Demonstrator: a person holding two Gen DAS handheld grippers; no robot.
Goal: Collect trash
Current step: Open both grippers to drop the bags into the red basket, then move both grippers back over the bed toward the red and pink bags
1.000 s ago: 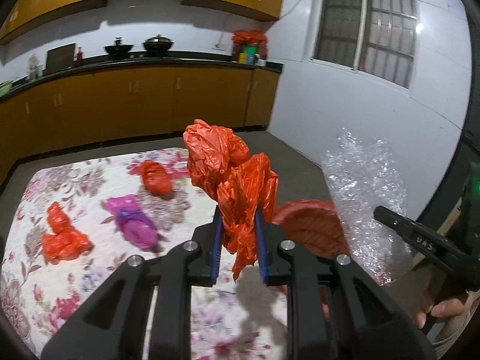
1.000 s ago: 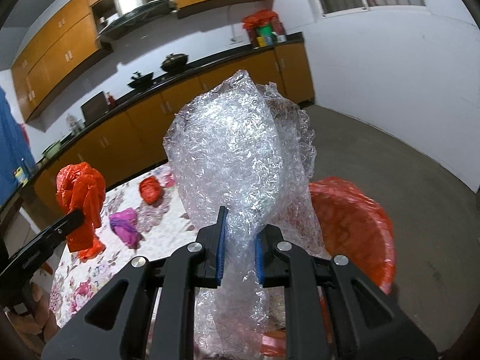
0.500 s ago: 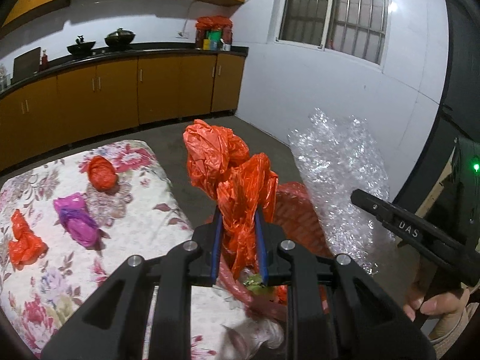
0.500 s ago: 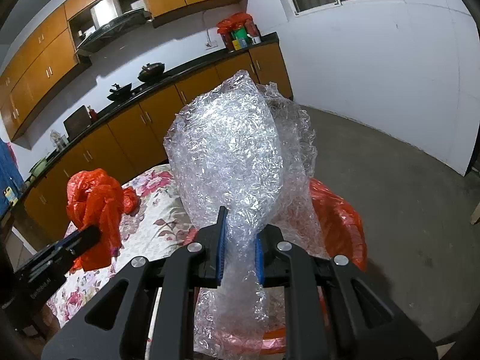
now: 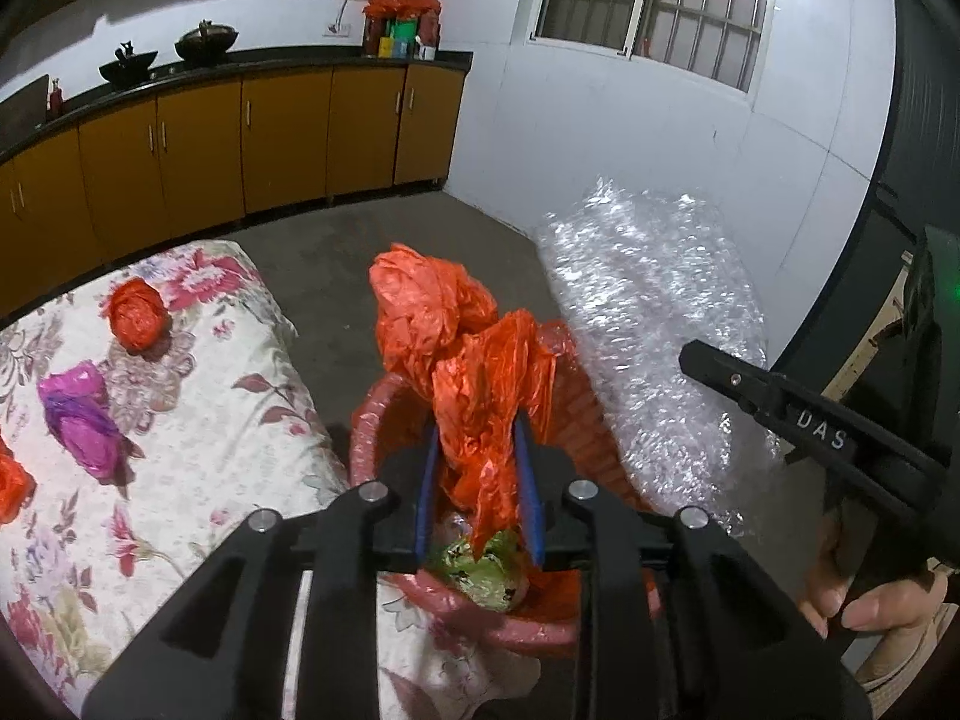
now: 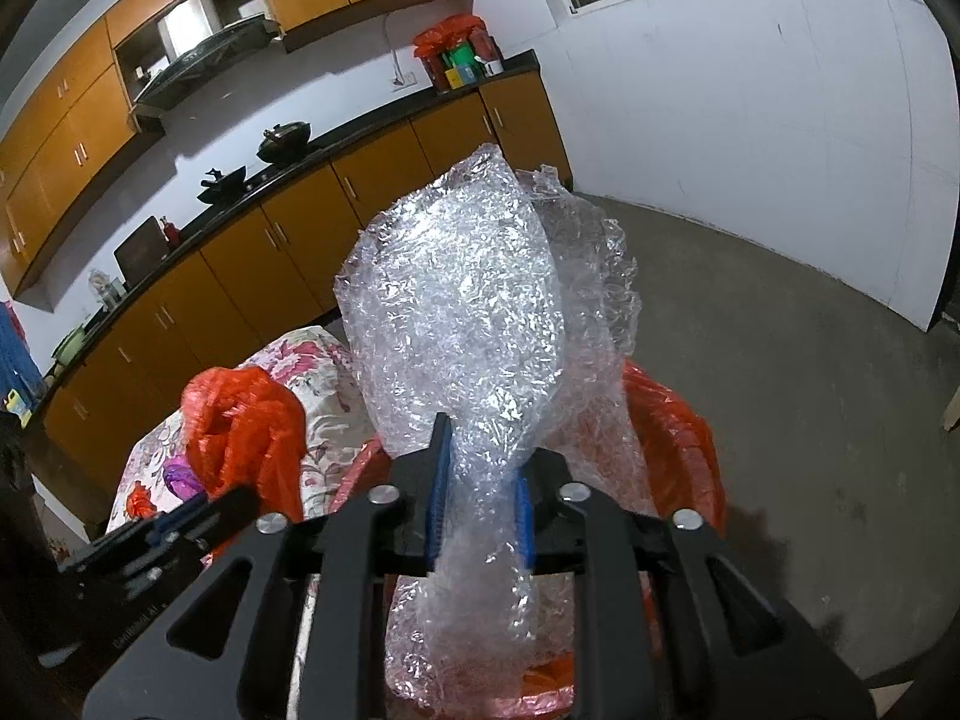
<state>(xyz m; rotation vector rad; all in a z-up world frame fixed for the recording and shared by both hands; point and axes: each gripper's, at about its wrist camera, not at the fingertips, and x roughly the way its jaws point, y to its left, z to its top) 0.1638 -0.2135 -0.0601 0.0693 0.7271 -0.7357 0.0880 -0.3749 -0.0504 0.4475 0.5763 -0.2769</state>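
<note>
My left gripper is shut on a crumpled orange plastic bag and holds it above a red basket lined with an orange bag beside the table. My right gripper is shut on a sheet of clear bubble wrap, also over the basket. The bubble wrap shows in the left wrist view, the orange bag in the right wrist view. A green wrapper lies in the basket. An orange ball and a purple bag lie on the floral tablecloth.
Another orange scrap lies at the table's left edge. Orange kitchen cabinets with a black counter run along the back. A white wall with a window stands to the right. Grey floor surrounds the basket.
Both grippers have moved right, off the table and over the red basket, still holding the orange bag and the bubble wrap. The basket's inside has come into view.
</note>
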